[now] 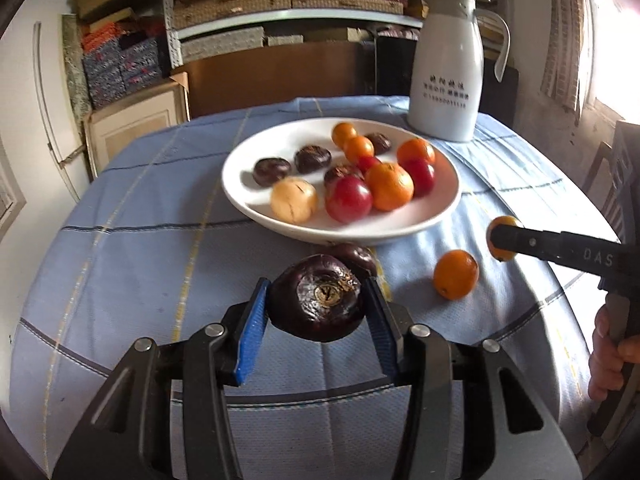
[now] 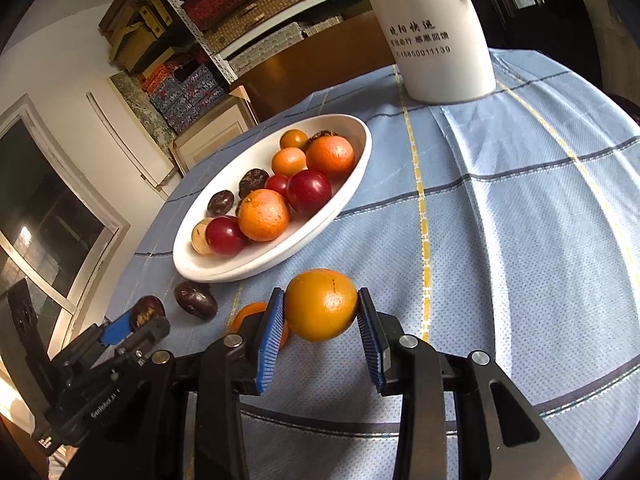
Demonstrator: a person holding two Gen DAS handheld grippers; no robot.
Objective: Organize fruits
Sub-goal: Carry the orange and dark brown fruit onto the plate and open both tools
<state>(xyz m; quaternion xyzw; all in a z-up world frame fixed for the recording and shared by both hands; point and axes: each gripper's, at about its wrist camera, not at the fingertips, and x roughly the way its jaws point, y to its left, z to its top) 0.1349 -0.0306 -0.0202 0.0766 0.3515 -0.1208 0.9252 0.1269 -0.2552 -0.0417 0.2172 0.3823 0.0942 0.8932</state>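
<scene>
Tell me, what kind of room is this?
Probably a home dining corner that doubles as storage: a table under a blue checked cloth, a white plate of fruit, a white jug, and shelves of stacked boxes behind.

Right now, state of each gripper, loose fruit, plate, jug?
left gripper: shut on dark fruit
right gripper: shut on orange fruit
second dark fruit: loose on cloth
second orange: loose on cloth
plate: holds fruit
white jug: upright
</scene>
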